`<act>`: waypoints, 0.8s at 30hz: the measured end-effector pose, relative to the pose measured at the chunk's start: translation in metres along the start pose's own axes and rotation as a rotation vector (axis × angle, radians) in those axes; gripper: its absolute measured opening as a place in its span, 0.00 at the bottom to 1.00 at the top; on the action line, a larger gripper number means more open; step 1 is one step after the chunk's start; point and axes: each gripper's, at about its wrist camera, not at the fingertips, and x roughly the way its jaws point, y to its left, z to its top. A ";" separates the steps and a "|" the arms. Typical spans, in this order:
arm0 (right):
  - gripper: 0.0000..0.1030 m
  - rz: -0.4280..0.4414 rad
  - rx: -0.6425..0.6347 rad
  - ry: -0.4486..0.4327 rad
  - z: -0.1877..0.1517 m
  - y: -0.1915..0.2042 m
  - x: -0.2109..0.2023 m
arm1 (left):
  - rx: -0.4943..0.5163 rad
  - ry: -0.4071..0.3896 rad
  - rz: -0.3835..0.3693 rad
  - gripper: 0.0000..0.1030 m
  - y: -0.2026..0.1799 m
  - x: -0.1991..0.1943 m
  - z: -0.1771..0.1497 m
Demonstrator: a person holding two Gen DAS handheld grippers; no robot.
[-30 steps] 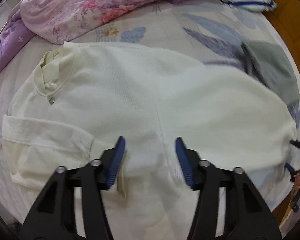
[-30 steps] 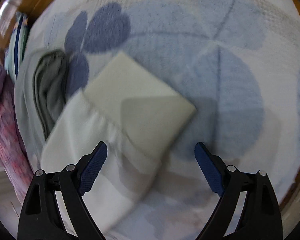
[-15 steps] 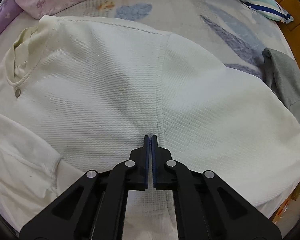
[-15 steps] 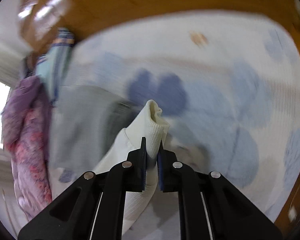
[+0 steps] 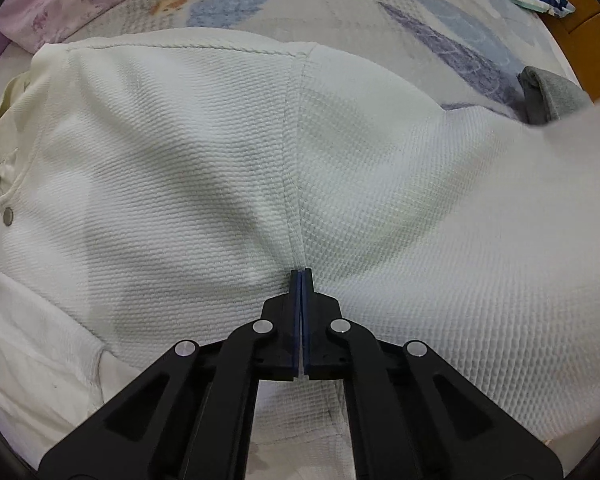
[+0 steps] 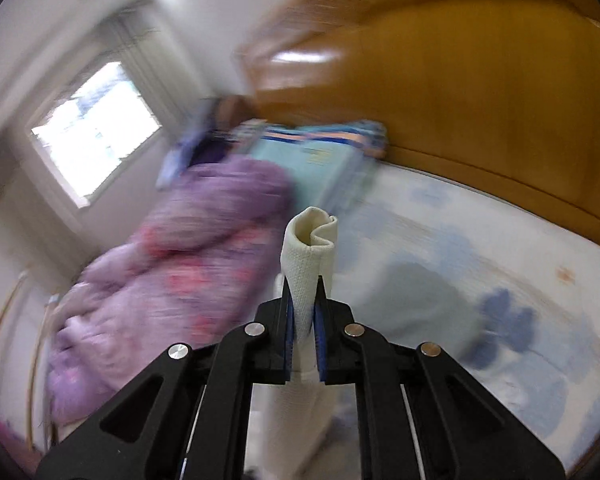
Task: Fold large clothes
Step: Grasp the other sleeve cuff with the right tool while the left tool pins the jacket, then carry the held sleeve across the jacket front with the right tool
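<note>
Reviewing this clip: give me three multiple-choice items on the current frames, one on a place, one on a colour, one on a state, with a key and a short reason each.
1. Where do the left tongs meet the cream shirt?
A. at the collar
B. at the seam where the sleeve joins the body
C. on the snap button

2. What colour is the folded garment beside the shirt's far edge, in the left wrist view?
A. grey
B. red
C. black

3. What state are the right tongs in?
A. wide open over the bed
B. shut with nothing between them
C. shut on the sleeve cuff

Key:
1 B, the closed tips sit at the foot of the seam line.
2 A, it shows as grey against the leaf-print sheet.
3 C, the cuff stands up between the blue pads, lifted off the bed.
</note>
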 end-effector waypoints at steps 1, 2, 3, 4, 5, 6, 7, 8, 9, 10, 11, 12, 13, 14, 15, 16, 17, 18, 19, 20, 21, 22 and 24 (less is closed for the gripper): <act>0.08 0.034 -0.041 0.012 0.002 0.027 0.004 | -0.003 -0.002 -0.012 0.00 0.002 0.000 0.000; 0.08 0.052 -0.067 0.016 0.002 0.046 0.006 | -0.007 -0.007 -0.034 0.00 0.006 0.002 0.000; 0.08 0.091 -0.096 0.023 -0.001 0.071 0.007 | -0.012 -0.012 -0.051 0.00 0.009 0.002 0.000; 0.08 0.120 -0.112 0.027 -0.005 0.084 0.007 | -0.019 -0.018 -0.066 0.02 0.012 0.002 -0.001; 0.08 0.151 -0.143 0.032 -0.012 0.107 0.008 | -0.029 -0.028 -0.091 0.02 0.017 0.002 -0.002; 0.08 0.167 -0.167 0.041 -0.018 0.126 0.010 | -0.038 -0.038 -0.120 0.02 0.022 0.002 -0.004; 0.08 0.184 -0.178 0.053 -0.024 0.143 0.011 | -0.044 -0.044 -0.140 0.02 0.025 0.003 -0.005; 0.08 0.206 -0.182 0.064 -0.030 0.155 0.012 | -0.056 -0.051 -0.171 0.03 0.031 0.003 -0.006; 0.08 0.234 -0.189 0.076 -0.037 0.169 0.013 | -0.065 -0.053 -0.198 0.03 0.035 0.003 -0.007; 0.08 0.250 -0.204 0.085 -0.045 0.183 0.015 | -0.067 -0.052 -0.213 0.03 0.038 0.003 -0.008; 0.08 0.253 -0.218 0.091 -0.052 0.194 0.016 | -0.064 -0.036 -0.230 0.02 0.041 0.000 -0.006; 0.08 0.254 -0.232 0.105 -0.060 0.206 0.019 | -0.065 -0.011 -0.221 0.02 0.044 -0.005 -0.005; 0.08 0.261 -0.244 0.129 -0.070 0.221 0.023 | -0.074 0.016 -0.203 0.03 0.050 -0.014 -0.004; 0.08 0.273 -0.252 0.147 -0.079 0.233 0.025 | -0.076 0.006 -0.205 0.03 0.061 -0.033 -0.009; 0.08 0.282 -0.261 0.159 -0.088 0.243 0.028 | -0.069 -0.023 -0.212 0.04 0.071 -0.050 -0.014; 0.08 0.288 -0.277 0.173 -0.096 0.251 0.034 | -0.070 -0.055 -0.200 0.04 0.090 -0.073 -0.023; 0.08 0.284 -0.303 0.197 -0.113 0.265 0.040 | -0.087 -0.067 -0.189 0.04 0.109 -0.086 -0.028; 0.08 0.283 -0.316 0.218 -0.126 0.273 0.046 | -0.113 -0.075 -0.186 0.04 0.127 -0.099 -0.034; 0.08 0.287 -0.323 0.236 -0.139 0.280 0.048 | -0.159 -0.088 -0.186 0.03 0.156 -0.116 -0.044; 0.08 0.288 -0.336 0.270 -0.160 0.289 0.055 | -0.179 -0.095 -0.176 0.03 0.167 -0.125 -0.048; 0.08 0.279 -0.344 0.293 -0.176 0.292 0.061 | -0.193 -0.107 -0.147 0.03 0.182 -0.138 -0.049; 0.08 0.270 -0.352 0.325 -0.196 0.295 0.067 | -0.203 -0.125 -0.115 0.03 0.203 -0.150 -0.059; 0.08 0.255 -0.358 0.387 -0.230 0.305 0.082 | -0.232 -0.155 -0.049 0.03 0.242 -0.175 -0.068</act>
